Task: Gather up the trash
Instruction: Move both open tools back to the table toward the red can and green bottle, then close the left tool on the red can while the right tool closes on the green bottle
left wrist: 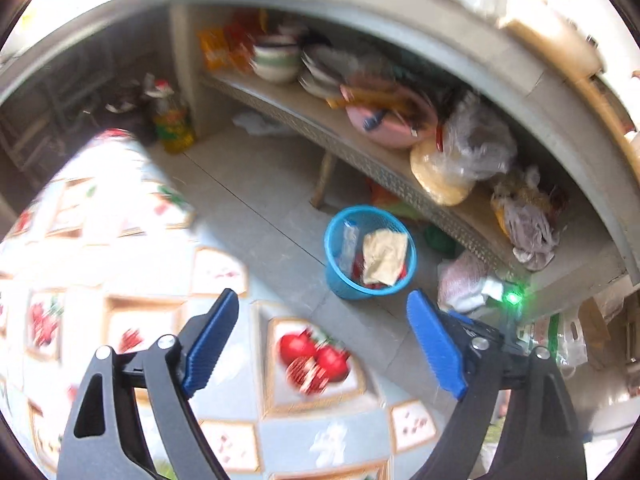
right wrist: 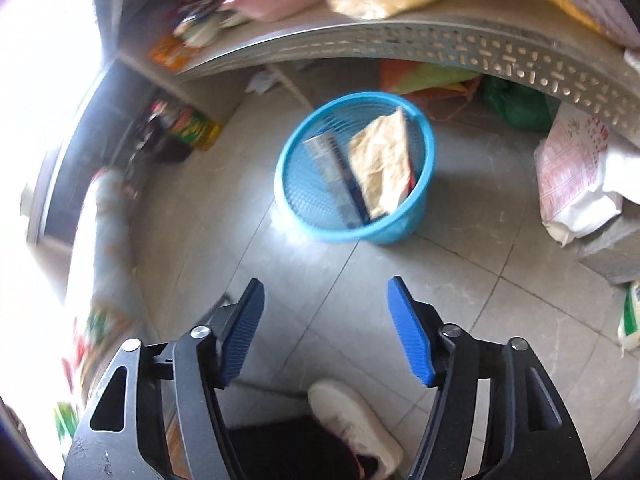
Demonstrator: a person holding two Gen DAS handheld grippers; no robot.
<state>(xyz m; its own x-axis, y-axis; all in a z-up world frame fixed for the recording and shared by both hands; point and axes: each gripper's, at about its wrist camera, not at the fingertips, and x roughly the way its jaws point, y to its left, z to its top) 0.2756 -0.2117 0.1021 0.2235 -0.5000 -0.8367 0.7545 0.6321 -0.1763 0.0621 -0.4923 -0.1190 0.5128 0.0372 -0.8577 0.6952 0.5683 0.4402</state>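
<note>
A blue mesh trash basket [left wrist: 340, 276] stands on the tiled floor below a shelf; it also shows in the right wrist view [right wrist: 304, 184]. Inside it lie a crumpled tan paper bag [left wrist: 385, 257] [right wrist: 382, 166] and a flat bluish-white wrapper [left wrist: 347, 243] [right wrist: 336, 172]. My left gripper [left wrist: 322, 312] is open and empty, above the edge of a table with a fruit-print cloth [left wrist: 168, 312], short of the basket. My right gripper [right wrist: 325, 300] is open and empty, above the floor in front of the basket.
A cluttered shelf [left wrist: 304, 112] with bowls, a pink basin and bags runs behind the basket. An oil bottle [left wrist: 173, 122] stands on the floor at left. Sacks [right wrist: 572, 184] lie at right. A white shoe [right wrist: 356, 424] is under my right gripper.
</note>
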